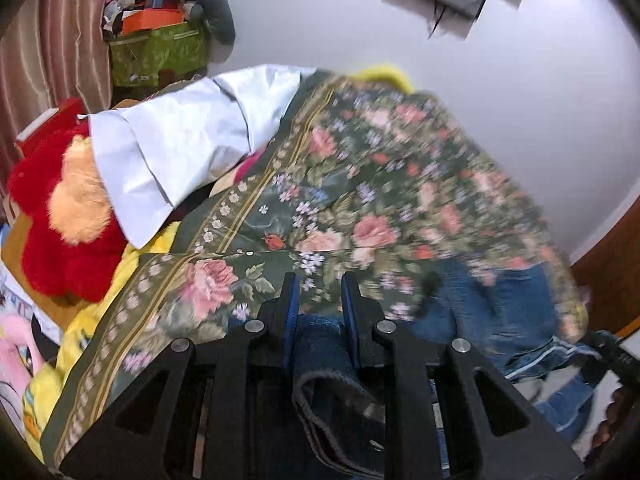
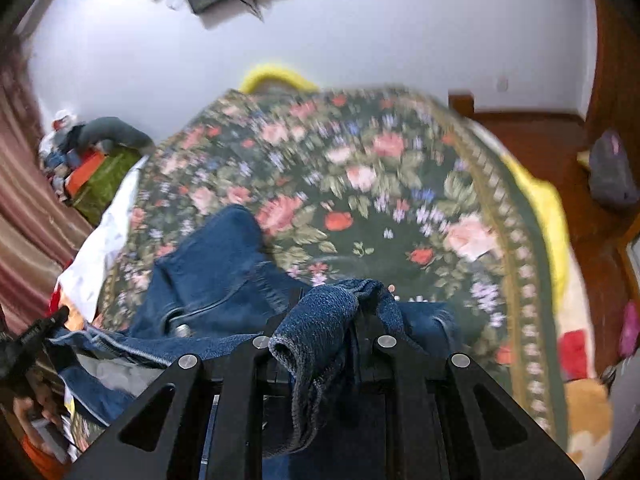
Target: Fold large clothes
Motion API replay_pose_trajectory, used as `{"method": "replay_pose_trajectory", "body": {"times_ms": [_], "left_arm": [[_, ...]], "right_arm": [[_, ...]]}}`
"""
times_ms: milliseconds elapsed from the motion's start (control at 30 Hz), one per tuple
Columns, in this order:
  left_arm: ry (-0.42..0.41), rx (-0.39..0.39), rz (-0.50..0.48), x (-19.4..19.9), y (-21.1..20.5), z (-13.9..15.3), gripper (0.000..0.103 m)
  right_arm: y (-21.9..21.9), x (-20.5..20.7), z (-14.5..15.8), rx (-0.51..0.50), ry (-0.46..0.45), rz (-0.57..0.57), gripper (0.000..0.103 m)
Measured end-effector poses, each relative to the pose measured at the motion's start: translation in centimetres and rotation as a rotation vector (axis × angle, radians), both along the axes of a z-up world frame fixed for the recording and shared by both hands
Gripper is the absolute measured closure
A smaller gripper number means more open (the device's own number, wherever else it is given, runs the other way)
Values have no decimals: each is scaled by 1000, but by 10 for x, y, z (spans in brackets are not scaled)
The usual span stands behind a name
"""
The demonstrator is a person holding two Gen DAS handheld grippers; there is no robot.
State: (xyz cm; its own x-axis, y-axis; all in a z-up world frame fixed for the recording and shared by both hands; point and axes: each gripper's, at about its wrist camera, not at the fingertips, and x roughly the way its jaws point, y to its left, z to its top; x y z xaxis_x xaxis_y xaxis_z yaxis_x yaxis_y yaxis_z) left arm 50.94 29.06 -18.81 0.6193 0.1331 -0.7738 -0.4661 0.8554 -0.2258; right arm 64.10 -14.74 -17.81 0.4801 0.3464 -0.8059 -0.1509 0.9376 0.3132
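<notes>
A pair of blue jeans (image 2: 216, 276) lies bunched on a floral bedspread (image 2: 360, 184). My right gripper (image 2: 332, 300) is shut on a fold of the jeans, and denim drapes over and between its fingers. My left gripper (image 1: 318, 284) is shut on another part of the jeans (image 1: 320, 344), with dark denim bunched between its blue pads (image 1: 291, 300). More of the jeans (image 1: 500, 304) stretches to the right in the left wrist view. The left gripper also shows at the left edge of the right wrist view (image 2: 36, 332). Both views are motion-blurred.
A white pillow (image 1: 180, 148), a red and orange plush toy (image 1: 68, 208) and yellow bedding (image 1: 96, 312) lie left of the bedspread. A green box of clutter (image 1: 160, 48) stands by the curtain. A wooden frame (image 2: 540, 128) and a grey bag (image 2: 612, 172) are at right.
</notes>
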Motion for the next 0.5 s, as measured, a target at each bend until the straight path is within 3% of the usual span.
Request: {"method": "replay_pose_trajectory", "body": {"times_ms": [133, 233, 433, 500], "left_arm": [[86, 0, 7, 25, 8, -45, 82], [167, -3, 2, 31, 10, -74, 82], [187, 33, 4, 23, 15, -69, 70], [205, 92, 21, 20, 21, -58, 70]], "right_arm": [[-11, 15, -37, 96, 61, -19, 87], [-14, 15, -37, 119, 64, 32, 86], [-31, 11, -16, 178, 125, 121, 84], [-38, 8, -11, 198, 161, 129, 84]]}}
